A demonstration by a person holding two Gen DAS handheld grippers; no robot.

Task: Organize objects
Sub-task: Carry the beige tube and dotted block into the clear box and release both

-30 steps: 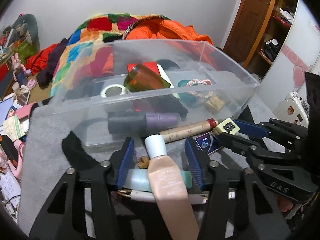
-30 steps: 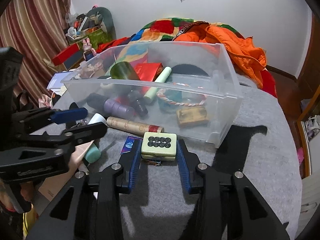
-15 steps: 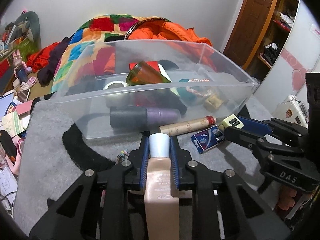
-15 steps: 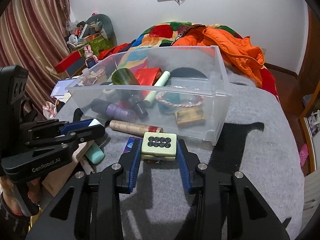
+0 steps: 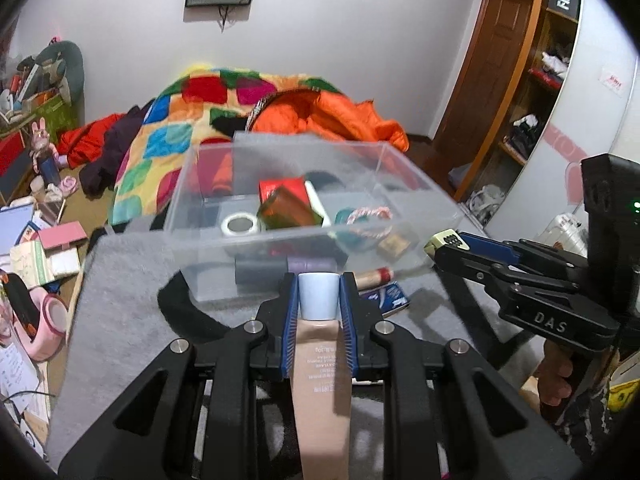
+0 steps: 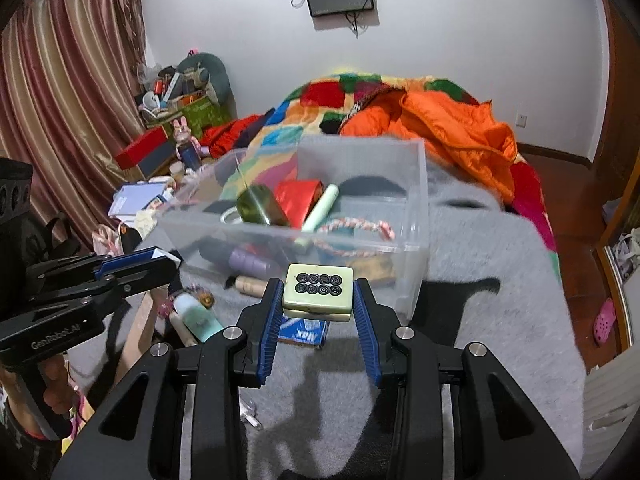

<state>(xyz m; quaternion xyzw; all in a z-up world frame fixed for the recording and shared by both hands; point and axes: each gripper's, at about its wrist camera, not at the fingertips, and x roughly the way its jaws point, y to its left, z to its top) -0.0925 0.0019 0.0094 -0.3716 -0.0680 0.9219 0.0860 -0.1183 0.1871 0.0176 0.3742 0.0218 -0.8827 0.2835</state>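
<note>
The fingers of the left gripper [image 5: 318, 334] are squeezed tight on a long tan tube [image 5: 322, 392] with a pale blue cap, and the cap pokes out past the tips. The right gripper [image 6: 318, 322] has its fingers pressed on both sides of a cream tile [image 6: 318, 290] with black rings on top. Both things are up in the air, just in front of the clear box [image 5: 312, 236] on the gray rug [image 6: 500, 300]. The box already has a lot in it, like a green cup [image 6: 260, 210], a red pack [image 6: 298, 196] and a rope ring [image 6: 352, 230]. I think the job now is to drop these two in. It would be best to lift each one over the front wall, go one at a time so the grippers do not bump, find a bare spot, go low, then let go softly.
</note>
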